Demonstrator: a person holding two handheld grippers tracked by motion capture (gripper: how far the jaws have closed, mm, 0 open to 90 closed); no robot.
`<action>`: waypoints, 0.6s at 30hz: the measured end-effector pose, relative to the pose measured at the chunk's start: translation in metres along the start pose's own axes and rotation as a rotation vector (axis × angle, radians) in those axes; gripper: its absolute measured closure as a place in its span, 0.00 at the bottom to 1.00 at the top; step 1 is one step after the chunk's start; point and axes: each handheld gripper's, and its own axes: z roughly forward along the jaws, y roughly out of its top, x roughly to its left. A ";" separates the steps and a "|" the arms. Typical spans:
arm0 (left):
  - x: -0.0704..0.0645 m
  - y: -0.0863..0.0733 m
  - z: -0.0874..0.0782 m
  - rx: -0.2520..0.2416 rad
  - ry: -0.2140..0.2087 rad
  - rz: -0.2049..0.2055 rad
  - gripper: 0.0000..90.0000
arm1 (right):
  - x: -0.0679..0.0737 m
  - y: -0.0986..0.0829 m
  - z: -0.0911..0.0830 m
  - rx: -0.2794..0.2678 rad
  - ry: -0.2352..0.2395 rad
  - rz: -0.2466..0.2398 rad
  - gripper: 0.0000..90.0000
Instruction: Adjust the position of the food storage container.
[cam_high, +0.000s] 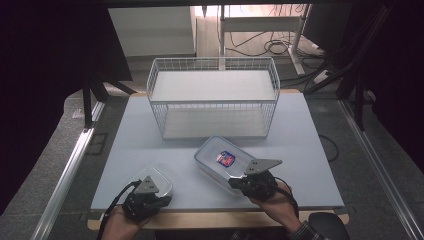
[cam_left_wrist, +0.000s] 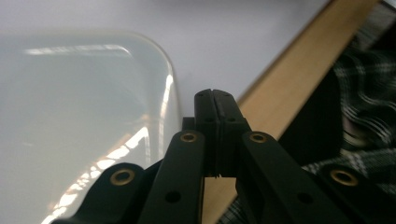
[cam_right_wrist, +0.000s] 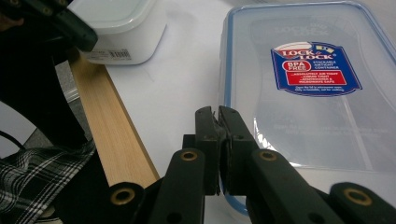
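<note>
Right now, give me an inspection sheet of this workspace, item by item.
Surface: pale blue table top with a wooden front edge, no spills seen.
Job's things: large clear container with a blue-rimmed, labelled lid lies near the front; small white lidded container sits at the front left edge.
Clutter: white wire basket stands at the back of the table, nothing seen inside.
Grippers: left hand-held gripper jaws shut beside the small container; right hand-held gripper jaws shut at the large container's near rim.
Cables: black gripper cable trails off the front; more cables on the floor behind.
Surroundings: dark curtains, metal floor rails.
</note>
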 end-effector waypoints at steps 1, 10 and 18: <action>0.001 -0.001 0.000 0.002 0.000 -0.002 1.00 | 0.000 0.000 0.000 0.002 -0.002 0.000 0.96; 0.028 -0.001 -0.004 -0.007 0.106 -0.029 1.00 | 0.000 -0.002 0.005 0.013 0.000 -0.007 0.96; 0.070 0.005 -0.004 -0.007 0.167 -0.045 1.00 | -0.003 -0.002 0.003 0.012 -0.009 0.007 0.96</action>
